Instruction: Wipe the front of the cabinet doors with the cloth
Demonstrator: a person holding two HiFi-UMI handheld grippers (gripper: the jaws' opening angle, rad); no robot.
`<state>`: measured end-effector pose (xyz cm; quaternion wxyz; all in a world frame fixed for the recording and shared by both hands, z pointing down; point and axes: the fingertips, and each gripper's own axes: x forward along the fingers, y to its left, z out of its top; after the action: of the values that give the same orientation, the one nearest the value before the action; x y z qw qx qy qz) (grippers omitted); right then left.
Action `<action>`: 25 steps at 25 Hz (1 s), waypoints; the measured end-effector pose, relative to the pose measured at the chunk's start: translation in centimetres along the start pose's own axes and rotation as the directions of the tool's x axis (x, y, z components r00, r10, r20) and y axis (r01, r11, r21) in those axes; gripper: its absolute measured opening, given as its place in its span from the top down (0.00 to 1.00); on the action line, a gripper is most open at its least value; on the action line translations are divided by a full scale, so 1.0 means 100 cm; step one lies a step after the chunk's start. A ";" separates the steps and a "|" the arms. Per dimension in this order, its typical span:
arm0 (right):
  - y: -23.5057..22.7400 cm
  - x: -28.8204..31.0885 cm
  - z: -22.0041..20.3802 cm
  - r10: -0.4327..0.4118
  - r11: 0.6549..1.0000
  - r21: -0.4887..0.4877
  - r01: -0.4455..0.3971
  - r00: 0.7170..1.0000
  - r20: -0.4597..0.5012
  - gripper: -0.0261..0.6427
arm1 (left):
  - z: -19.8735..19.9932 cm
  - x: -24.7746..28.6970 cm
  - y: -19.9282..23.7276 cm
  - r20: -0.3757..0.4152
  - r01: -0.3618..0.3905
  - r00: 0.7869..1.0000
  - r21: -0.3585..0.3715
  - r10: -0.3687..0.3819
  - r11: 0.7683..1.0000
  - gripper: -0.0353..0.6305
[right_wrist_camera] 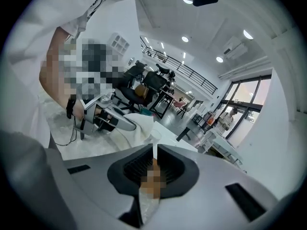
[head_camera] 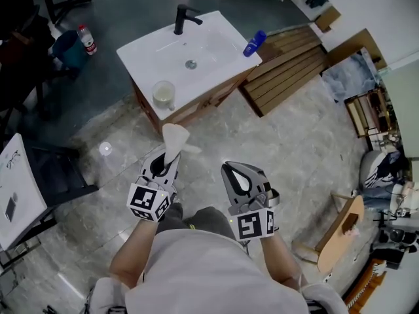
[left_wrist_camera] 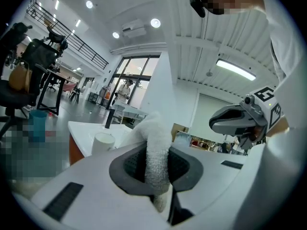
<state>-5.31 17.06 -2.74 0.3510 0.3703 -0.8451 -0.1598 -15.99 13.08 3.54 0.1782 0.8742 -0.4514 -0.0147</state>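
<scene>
Cloth [head_camera: 174, 138] pinched upright in closed left gripper [head_camera: 166, 157], its lower end hidden between the pads, short of cabinet [head_camera: 196, 108], whose doors barely show. Right gripper [head_camera: 230, 170] jaws nearly together, empty; blur covers the slit.

Under your feet: grey marbled tile floor [head_camera: 288, 149], darker and glossier further ahead. Ahead to your right: slatted wooden pallet [head_camera: 288, 67] flat on floor. At your left: black chair [head_camera: 62, 175] just beside white table [head_camera: 19, 188]; blue bin [head_camera: 67, 48] further off. Left gripper view gives you white ceiling with round downlights [left_wrist_camera: 155, 22], wall-mounted air conditioner [left_wrist_camera: 134, 29], tall glazed doors [left_wrist_camera: 134, 80] bright with daylight, black mezzanine railing [left_wrist_camera: 72, 42], long tube light [left_wrist_camera: 235, 69].
</scene>
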 end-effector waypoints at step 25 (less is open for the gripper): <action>-0.046 0.145 -0.134 0.308 0.950 -0.105 -0.293 0.932 0.193 0.88 | -0.073 0.124 0.049 -0.068 -0.299 0.951 0.024 0.300 0.954 0.86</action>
<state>-0.34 3.08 11.16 0.2951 0.2046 -0.9171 -0.1730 -11.14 2.82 13.68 0.1886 0.7967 -0.5723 0.0465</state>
